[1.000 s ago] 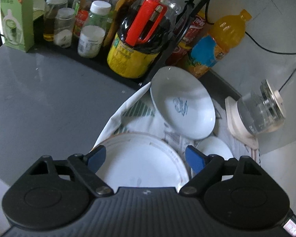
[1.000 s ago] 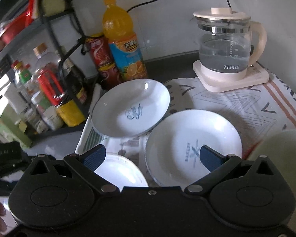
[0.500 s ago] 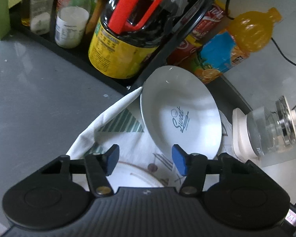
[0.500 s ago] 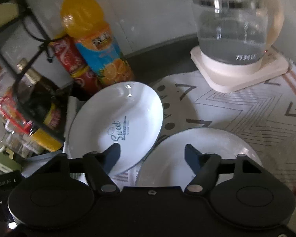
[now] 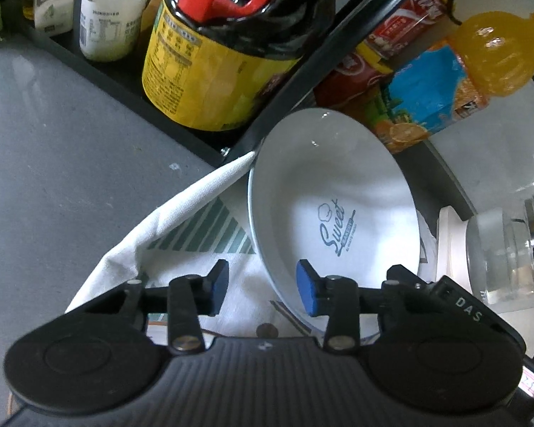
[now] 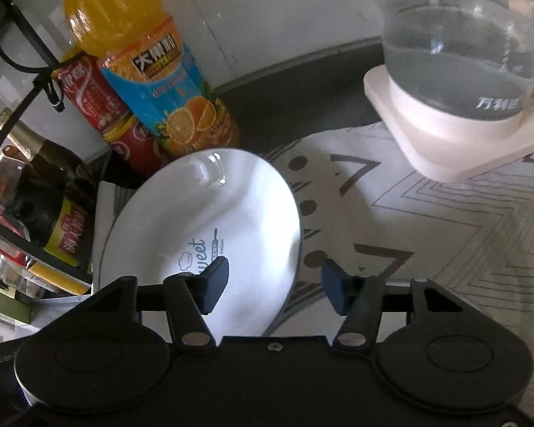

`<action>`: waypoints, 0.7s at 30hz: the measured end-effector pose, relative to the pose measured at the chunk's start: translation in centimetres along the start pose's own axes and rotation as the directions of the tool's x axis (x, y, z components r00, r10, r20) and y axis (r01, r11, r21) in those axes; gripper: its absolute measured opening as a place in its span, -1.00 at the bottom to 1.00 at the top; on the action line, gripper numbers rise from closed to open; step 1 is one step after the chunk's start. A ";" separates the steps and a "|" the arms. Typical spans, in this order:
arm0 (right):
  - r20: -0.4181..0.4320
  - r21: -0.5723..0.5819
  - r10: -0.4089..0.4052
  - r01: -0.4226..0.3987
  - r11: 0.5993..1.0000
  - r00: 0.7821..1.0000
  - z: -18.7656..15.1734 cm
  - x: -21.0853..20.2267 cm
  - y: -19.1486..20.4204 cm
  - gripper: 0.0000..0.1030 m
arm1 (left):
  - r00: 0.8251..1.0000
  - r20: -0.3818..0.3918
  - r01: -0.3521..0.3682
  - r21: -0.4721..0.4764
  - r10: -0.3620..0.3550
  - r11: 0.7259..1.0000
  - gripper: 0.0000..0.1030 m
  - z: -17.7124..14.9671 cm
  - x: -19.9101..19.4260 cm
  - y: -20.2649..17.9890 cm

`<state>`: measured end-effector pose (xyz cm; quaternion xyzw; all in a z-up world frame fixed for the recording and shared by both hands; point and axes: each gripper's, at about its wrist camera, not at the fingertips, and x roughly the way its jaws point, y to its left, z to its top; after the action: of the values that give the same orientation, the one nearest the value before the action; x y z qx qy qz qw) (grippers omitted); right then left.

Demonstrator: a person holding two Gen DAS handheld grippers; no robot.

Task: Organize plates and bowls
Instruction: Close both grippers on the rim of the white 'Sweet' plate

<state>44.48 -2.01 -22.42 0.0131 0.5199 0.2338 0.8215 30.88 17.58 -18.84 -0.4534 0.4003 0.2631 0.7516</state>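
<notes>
Both at the same white plate (image 5: 333, 210), lying mid-frame on the patterned cloth (image 6: 427, 235): left gripper (image 5: 261, 290) and right gripper (image 6: 274, 284), jaws apart, straddling opposite rims. Not yet grasped; stacking seemingly all ahead.

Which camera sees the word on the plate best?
The left wrist view: the whole blue "Sweet" print shows on the plate. In the right wrist view, a finger of the right tool covers its first letters.
</notes>
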 end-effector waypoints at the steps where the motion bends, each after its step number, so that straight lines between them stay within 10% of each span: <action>1: -0.008 -0.003 0.000 0.000 1.000 1.000 0.1 0.4 0.0 0.02 | 1.000 0.001 0.003 0.000 -0.003 1.000 -0.24 0.0 0.2 -0.1; 21: -0.075 -0.011 0.030 -0.030 0.999 0.997 0.3 3.4 -1.3 -0.67 | 0.999 -0.026 0.018 -0.061 -0.020 0.998 -0.79 0.5 2.7 -0.3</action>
<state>46.36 -1.74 -25.52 0.0070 0.5486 0.2497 0.7979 32.74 18.00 -20.81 -0.4835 0.3977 0.2621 0.7344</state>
